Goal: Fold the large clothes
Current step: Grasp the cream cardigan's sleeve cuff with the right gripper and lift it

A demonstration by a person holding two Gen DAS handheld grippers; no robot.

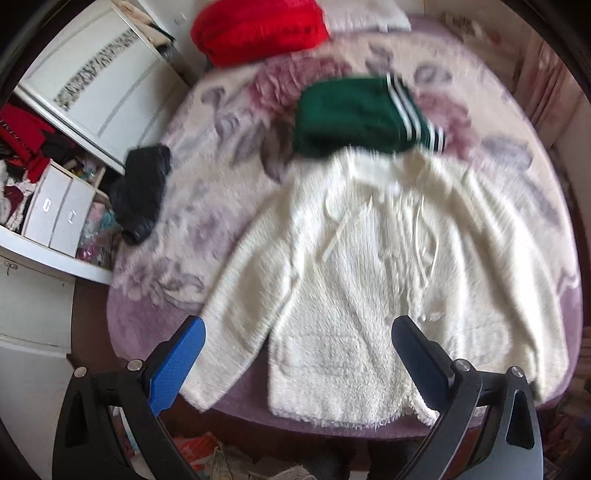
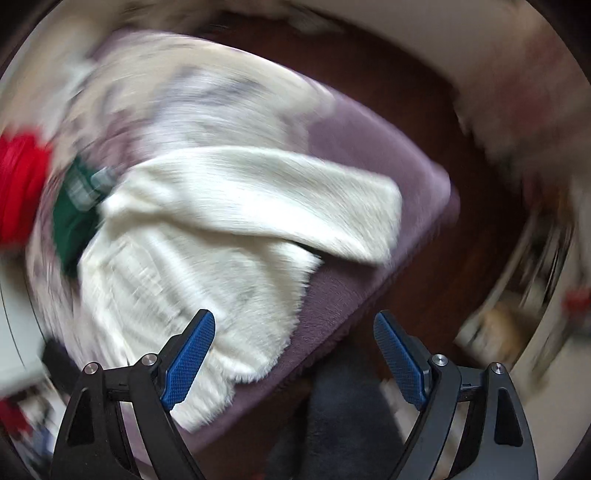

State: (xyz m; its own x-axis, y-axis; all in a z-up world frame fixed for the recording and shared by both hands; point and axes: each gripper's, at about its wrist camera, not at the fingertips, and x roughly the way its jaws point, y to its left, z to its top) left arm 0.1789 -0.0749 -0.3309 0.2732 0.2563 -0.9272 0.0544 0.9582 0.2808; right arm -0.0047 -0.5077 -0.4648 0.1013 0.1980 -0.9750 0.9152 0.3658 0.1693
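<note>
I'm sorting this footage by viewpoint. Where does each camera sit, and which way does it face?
Left wrist: on the left gripper, above the bed's near edge, facing down over the white jacket laid flat; only its blue fingers show, open.
Right wrist: on the right gripper, at the bed corner, blurred, facing down at a jacket sleeve; open, nothing between the jaws.
Shared: jacket, green garment, red garment, bed.

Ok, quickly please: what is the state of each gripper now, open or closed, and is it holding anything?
Left gripper: open, holding nothing, above the white fluffy jacket.
Right gripper: open, holding nothing.
</note>
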